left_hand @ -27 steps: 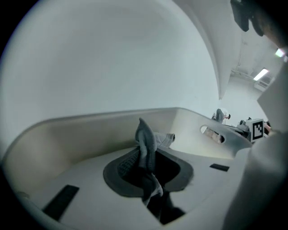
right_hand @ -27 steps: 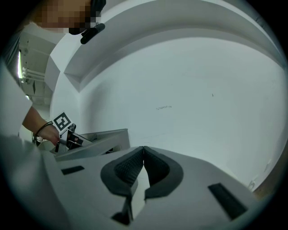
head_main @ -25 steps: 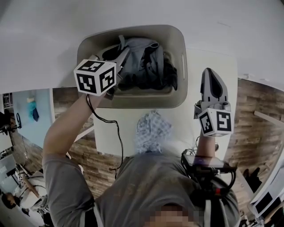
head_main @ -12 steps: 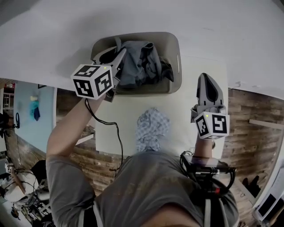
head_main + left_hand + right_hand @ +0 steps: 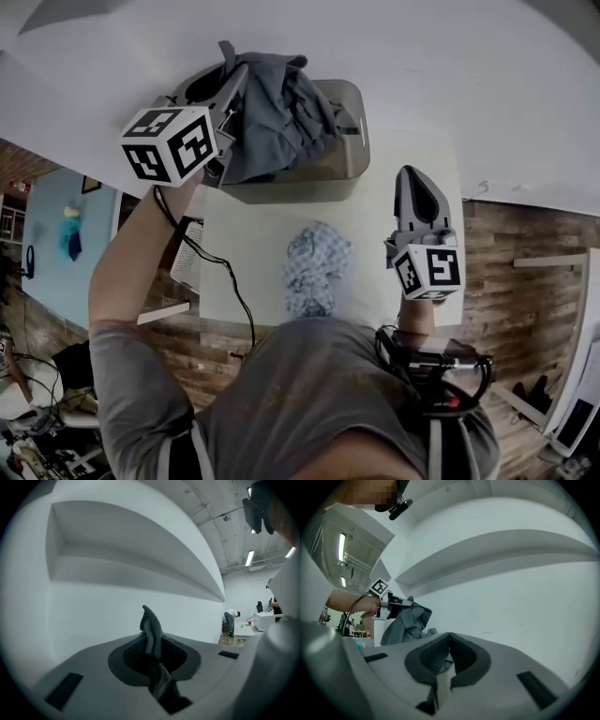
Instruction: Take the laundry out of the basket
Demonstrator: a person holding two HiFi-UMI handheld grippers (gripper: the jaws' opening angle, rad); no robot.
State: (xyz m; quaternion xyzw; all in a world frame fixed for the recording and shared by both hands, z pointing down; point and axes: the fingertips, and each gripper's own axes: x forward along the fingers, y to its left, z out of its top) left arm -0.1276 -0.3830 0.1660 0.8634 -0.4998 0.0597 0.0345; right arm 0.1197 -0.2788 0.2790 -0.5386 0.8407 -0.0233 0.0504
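My left gripper [image 5: 228, 82] is raised above the beige laundry basket [image 5: 354, 150] and is shut on a grey garment [image 5: 272, 112], which hangs from the jaws down into the basket. In the left gripper view a fold of that grey garment [image 5: 152, 630] is pinched between the pads and sticks up past the tips. A blue-white checked cloth [image 5: 314, 267] lies bunched on the white table [image 5: 248, 253] in front of the basket. My right gripper [image 5: 413, 176] hovers over the table's right side, shut and empty; its view shows its pads [image 5: 454, 651] touching.
The basket stands at the table's far edge against a white wall [image 5: 450, 75]. Wooden floor [image 5: 525, 281] shows on both sides of the table. A black cable [image 5: 225, 281] hangs from my left gripper. A person [image 5: 229, 620] stands far off in the room.
My left gripper has risen, pulling the grey garment up out of the basket. My right gripper has also lifted a little, staying shut and empty.
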